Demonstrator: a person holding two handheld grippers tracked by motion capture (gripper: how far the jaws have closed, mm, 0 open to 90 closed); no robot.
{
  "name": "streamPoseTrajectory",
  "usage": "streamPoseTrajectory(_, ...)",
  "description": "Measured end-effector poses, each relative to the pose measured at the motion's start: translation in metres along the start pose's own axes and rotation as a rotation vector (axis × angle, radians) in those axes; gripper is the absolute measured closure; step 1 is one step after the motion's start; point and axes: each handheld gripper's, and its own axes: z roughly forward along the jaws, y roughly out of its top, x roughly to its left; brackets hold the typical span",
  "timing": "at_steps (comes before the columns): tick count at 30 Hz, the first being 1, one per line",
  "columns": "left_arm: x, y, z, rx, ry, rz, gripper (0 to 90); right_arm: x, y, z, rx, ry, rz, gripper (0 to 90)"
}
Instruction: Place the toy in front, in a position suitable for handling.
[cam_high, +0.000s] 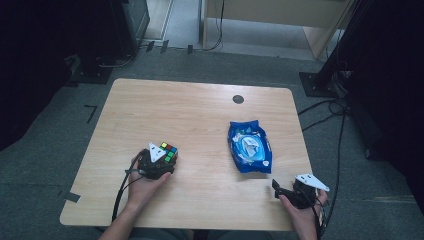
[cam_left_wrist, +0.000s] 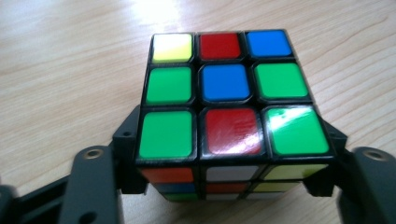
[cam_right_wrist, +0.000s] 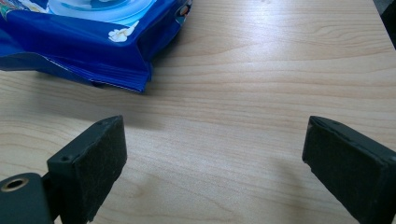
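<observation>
A scrambled Rubik's cube sits at the front left of the wooden table. My left gripper is shut on the cube, one jaw pressed against each side. In the left gripper view the cube shows a top face of green, red, blue and yellow stickers, with the left gripper clamping its lower corners. A blue snack bag lies flat right of centre. My right gripper rests near the front right edge, open and holding nothing. In the right gripper view the right gripper faces bare wood, the bag at upper left.
A small dark round grommet is set into the table near its far edge. Black stands and cables crowd the floor to the right. Bare wood stretches between the cube and the bag.
</observation>
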Motion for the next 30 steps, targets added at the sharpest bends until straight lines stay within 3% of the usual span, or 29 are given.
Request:
streamPoseTrajectory(2, 0.0, 0.001, -0.003, -0.01, 0.034, -0.007, 12.1, 0.0, 0.0, 0.0, -0.001, 0.003, 0.0, 6.3)
streamPoseTrajectory(6, 0.004, -0.002, -0.007, 0.027, -0.001, -0.038, 8.7, 0.0, 0.0, 0.0, 0.0, 0.006, 0.002, 6.3)
streamPoseTrajectory(10, 0.004, -0.006, -0.007, 0.047, 0.004, -0.05, 8.7, 0.0, 0.0, 0.0, 0.003, 0.003, -0.002, 6.3)
streamPoseTrajectory(13, 0.005, -0.004, -0.004, 0.06, 0.012, -0.062, 9.8, 0.0, 0.0, 0.0, 0.004, 0.0, -0.003, 6.3)
streamPoseTrajectory(16, 0.003, -0.002, 0.002, 0.08, 0.017, -0.049, 15.6, 0.001, 0.0, 0.0, 0.005, -0.002, -0.003, 6.3)
streamPoseTrajectory(20, 0.002, 0.0, 0.004, 0.069, 0.017, -0.029, 22.8, 0.0, 0.0, 0.001, 0.005, -0.004, -0.003, 6.4)
streamPoseTrajectory(22, 0.001, 0.002, 0.007, 0.069, 0.006, -0.003, 33.0, 0.0, 0.0, 0.001, 0.005, -0.004, -0.002, 6.4)
streamPoseTrajectory(30, 0.001, 0.004, 0.004, 0.06, -0.039, 0.021, 34.0, 0.0, 0.0, 0.0, 0.002, -0.01, 0.001, 6.4)
